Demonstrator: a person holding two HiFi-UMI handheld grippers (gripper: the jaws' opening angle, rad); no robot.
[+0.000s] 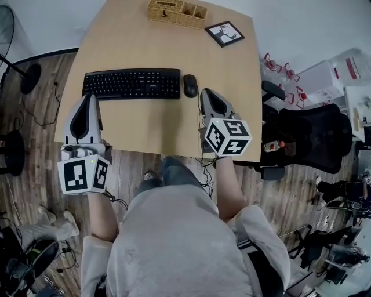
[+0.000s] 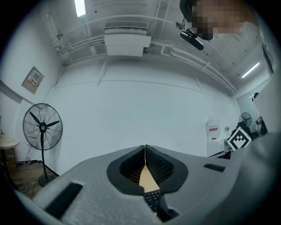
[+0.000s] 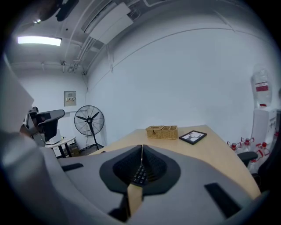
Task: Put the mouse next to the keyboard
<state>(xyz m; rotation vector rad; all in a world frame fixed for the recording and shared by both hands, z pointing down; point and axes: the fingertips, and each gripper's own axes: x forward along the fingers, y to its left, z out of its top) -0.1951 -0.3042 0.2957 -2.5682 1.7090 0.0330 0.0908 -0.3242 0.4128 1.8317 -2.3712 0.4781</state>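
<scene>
Near half of the surface (image 1: 156, 125) is bare, plenty of room there. The keyboard (image 1: 132, 84) and mouse (image 1: 190, 85) span the middle, wicker basket (image 1: 177, 13) and picture frame (image 1: 224, 33) block the far edge.

The mouse (image 1: 190, 85) is lying just right of the keyboard (image 1: 132, 84), mid-table (image 1: 152, 125). A wicker basket (image 1: 177, 13) and a picture frame (image 1: 224, 33) are sitting along the far edge. The left gripper (image 1: 90, 98) is hovering over the near left corner, and the right gripper (image 1: 208, 94) is hovering just short of the mouse.
</scene>
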